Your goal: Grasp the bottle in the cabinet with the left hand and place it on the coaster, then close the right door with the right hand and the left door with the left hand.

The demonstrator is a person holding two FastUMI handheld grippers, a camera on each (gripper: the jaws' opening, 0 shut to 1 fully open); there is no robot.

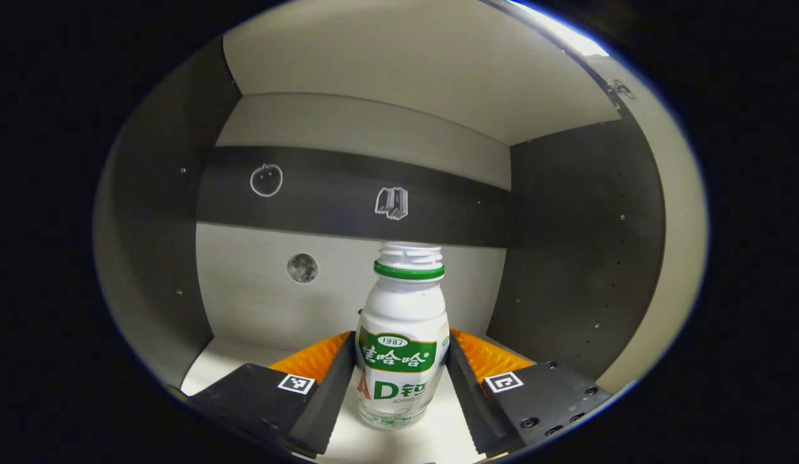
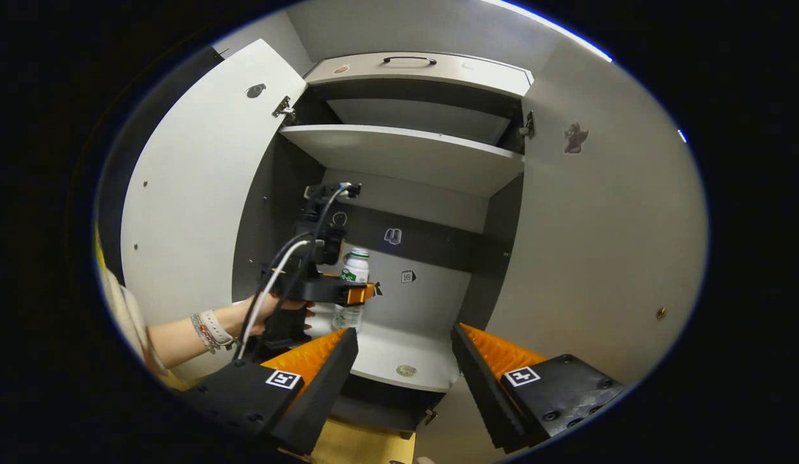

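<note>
A white bottle (image 1: 401, 335) with a green neck ring and green label stands upright on the white cabinet shelf (image 1: 225, 361). My left gripper (image 1: 401, 334) is open, one finger on each side of the bottle, with narrow gaps along its lower sides. The right gripper view shows the bottle (image 2: 354, 270) inside the open cabinet, with the left gripper (image 2: 364, 293) held around it by a hand (image 2: 270, 312). My right gripper (image 2: 404, 328) hangs open in front of the cabinet, holding nothing. Both the left door (image 2: 200, 193) and the right door (image 2: 599, 245) stand wide open.
A small round disc (image 2: 406, 370) lies near the front edge of the bottle's shelf. Above it is another shelf (image 2: 399, 151), and a drawer with a handle (image 2: 409, 60) tops the cabinet. Dark side walls (image 1: 580, 258) close in the compartment.
</note>
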